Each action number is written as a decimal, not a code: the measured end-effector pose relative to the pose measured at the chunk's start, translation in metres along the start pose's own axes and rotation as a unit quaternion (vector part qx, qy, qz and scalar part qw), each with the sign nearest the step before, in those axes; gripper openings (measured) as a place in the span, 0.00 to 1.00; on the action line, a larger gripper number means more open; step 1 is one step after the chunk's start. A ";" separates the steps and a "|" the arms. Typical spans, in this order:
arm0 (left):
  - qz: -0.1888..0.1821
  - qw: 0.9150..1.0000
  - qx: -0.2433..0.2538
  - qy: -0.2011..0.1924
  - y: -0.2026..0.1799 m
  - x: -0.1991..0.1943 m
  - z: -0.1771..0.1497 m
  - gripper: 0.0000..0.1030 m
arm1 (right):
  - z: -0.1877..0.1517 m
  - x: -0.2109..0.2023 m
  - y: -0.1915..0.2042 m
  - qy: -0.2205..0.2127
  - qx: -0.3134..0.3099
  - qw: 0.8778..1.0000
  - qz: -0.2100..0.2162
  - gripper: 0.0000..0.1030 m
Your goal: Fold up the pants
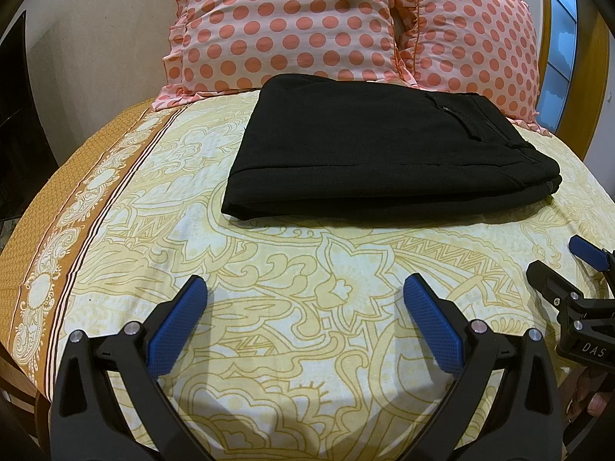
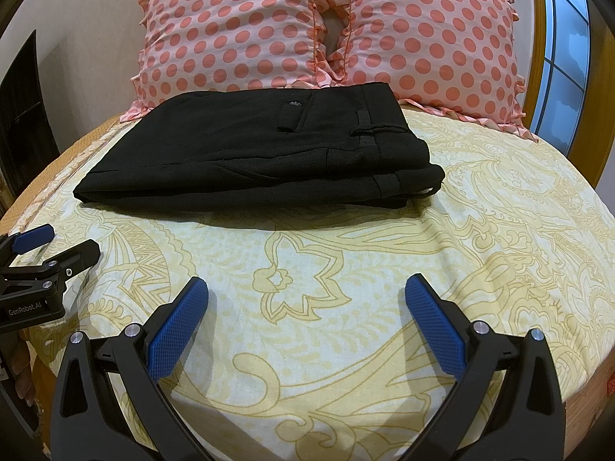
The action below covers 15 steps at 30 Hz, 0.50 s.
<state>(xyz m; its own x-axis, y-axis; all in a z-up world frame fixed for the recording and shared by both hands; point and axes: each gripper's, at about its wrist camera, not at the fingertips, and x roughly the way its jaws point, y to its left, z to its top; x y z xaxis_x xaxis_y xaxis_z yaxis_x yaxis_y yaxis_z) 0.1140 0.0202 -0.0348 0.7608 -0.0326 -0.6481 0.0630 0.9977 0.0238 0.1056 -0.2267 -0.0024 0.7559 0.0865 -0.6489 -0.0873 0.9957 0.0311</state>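
Observation:
Black pants lie folded into a flat stacked rectangle on the bed, just in front of the pillows; they also show in the right wrist view, waistband and back pocket to the right. My left gripper is open and empty, hovering over the sheet well short of the pants. My right gripper is open and empty too, also short of the pants. Each gripper shows at the edge of the other's view: the right gripper and the left gripper.
A yellow patterned bedsheet with an orange border at the left covers the bed. Two pink polka-dot pillows lean at the head. A wooden headboard and a window are at the right.

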 end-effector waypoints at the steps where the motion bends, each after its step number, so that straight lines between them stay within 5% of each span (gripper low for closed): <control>1: 0.000 1.000 0.000 0.000 0.000 0.000 0.000 0.98 | 0.000 0.000 0.001 0.000 0.000 1.000 0.000 0.99; 15: 0.003 1.000 -0.001 -0.004 0.001 0.000 -0.001 0.98 | 0.000 0.000 0.000 0.000 0.000 1.000 0.000 0.99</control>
<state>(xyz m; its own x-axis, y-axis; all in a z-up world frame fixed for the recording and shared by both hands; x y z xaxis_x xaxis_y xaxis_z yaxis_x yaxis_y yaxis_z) 0.1135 0.0209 -0.0351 0.7662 -0.0267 -0.6421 0.0565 0.9981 0.0259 0.1056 -0.2267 -0.0023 0.7557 0.0855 -0.6493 -0.0861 0.9958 0.0309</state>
